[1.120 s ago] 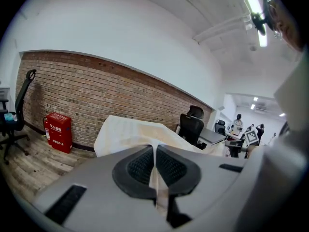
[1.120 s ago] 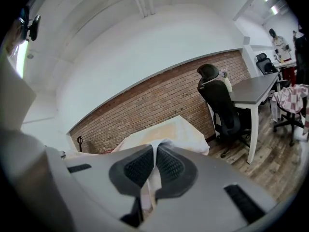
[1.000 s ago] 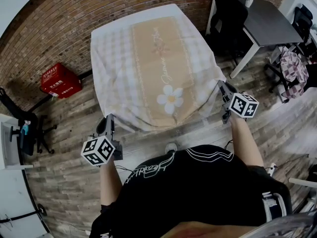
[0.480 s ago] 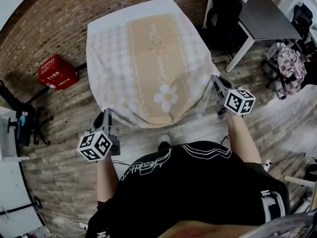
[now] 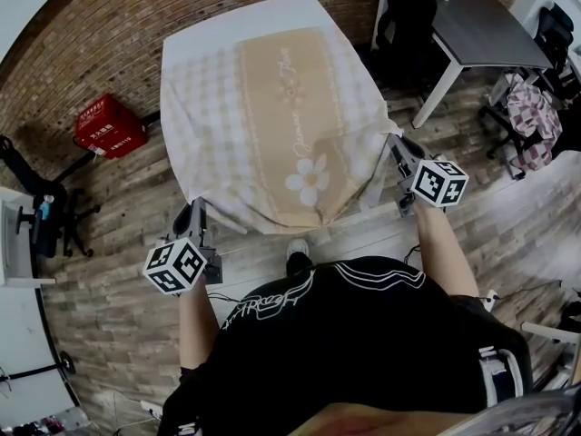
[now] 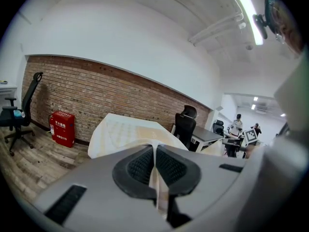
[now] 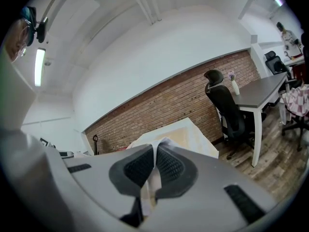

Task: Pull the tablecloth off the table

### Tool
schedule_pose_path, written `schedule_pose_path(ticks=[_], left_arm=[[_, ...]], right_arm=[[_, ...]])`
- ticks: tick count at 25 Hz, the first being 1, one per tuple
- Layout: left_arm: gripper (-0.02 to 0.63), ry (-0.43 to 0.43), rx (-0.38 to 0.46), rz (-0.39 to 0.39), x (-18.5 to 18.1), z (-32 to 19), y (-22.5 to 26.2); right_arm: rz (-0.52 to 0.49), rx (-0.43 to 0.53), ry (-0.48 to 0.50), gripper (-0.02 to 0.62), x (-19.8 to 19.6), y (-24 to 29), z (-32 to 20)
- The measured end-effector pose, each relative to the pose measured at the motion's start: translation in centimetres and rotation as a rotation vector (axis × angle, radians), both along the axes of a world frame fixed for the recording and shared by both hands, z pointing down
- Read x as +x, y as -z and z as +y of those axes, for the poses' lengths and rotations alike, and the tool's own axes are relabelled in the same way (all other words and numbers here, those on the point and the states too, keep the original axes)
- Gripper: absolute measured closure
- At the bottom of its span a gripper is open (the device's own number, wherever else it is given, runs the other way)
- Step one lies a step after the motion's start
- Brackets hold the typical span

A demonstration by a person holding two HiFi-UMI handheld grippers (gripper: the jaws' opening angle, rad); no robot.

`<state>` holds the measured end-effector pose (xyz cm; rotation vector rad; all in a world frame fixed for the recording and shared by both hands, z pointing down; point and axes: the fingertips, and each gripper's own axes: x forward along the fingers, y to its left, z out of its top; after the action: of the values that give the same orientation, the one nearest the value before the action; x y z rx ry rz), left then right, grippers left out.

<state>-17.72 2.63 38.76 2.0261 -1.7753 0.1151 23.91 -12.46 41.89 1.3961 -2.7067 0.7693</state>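
Note:
A checked white tablecloth (image 5: 272,107) with a beige centre strip and a daisy print covers the table. Its near edge hangs off towards me. In the head view my left gripper (image 5: 194,210) is at the cloth's near left corner, and my right gripper (image 5: 394,143) is at the near right corner. Both are shut on cloth. A fold of fabric is pinched between the dark pads in the left gripper view (image 6: 155,164) and in the right gripper view (image 7: 155,167). The tablecloth (image 6: 126,131) stretches away from the jaws over the table, as the right gripper view of the tablecloth (image 7: 186,131) also shows.
A brick wall runs behind the table. A red box (image 5: 111,125) stands on the wooden floor at the left. A black office chair (image 5: 410,16) and a grey desk (image 5: 486,36) are at the right, another chair (image 5: 36,225) at the far left. My shoe (image 5: 297,258) is under the cloth's edge.
Both grippers have drawn back towards me with the cloth's corners still pinched. The cloth's near edge has followed, and the shoe under it has shifted left.

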Motion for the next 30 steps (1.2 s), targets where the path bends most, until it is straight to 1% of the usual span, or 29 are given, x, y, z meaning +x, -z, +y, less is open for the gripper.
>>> schedule_pose_path(ticks=[18, 30], left_arm=[[0.601, 0.016, 0.028, 0.009, 3.5, 6.6, -0.4], [0.601, 0.0, 0.017, 0.008, 5.4, 9.7, -0.8]], right_arm=[[-0.003, 0.011, 0.028, 0.598, 2.8, -0.1, 5.8], [0.004, 0.019, 0.056, 0.598, 3.2, 0.7, 9.6]])
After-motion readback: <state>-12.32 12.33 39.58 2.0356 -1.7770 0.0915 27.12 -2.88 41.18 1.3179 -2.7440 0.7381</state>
